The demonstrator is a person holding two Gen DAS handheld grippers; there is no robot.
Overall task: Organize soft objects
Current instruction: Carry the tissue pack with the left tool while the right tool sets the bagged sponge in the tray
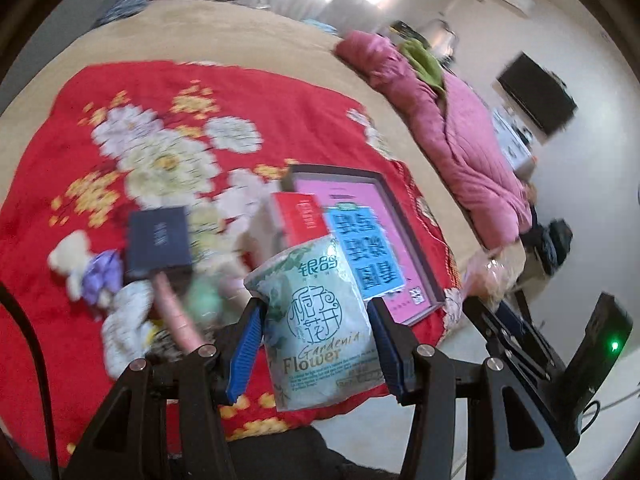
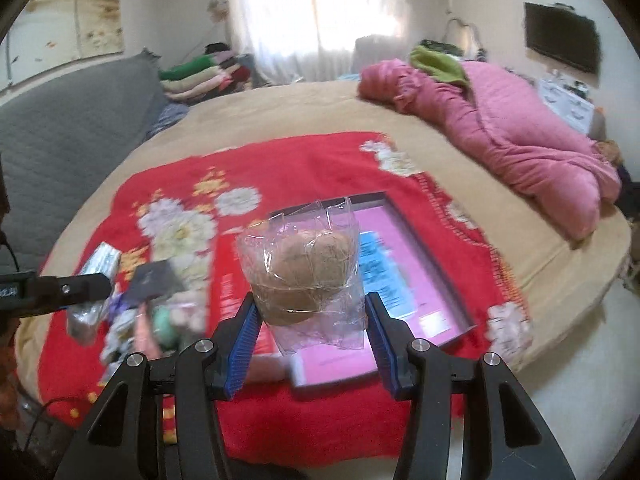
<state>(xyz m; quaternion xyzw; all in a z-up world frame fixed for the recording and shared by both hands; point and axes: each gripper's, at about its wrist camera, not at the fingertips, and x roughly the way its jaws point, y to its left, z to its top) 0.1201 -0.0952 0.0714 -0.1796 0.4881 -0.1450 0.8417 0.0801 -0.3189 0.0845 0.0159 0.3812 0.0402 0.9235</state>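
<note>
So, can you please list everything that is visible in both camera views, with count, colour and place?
Tissue pack: one, pale green, held in the left gripper.
Wrapped bun: one, brown in clear plastic, held in the right gripper.
Flat box: one, dark rim, pink inside, on the red blanket.
Blue sheet: one, blue, in the flat box.
Red box: one, red, beside the flat box.
Dark box: one, navy, on the blanket.
Plush toy: one, white, beside the dark box.
Red blanket: one, red with flowers, on the bed.
Pink quilt: one, pink, at the bed's far side.
Left gripper: one, black and blue.
Right gripper: one, black and blue.
</note>
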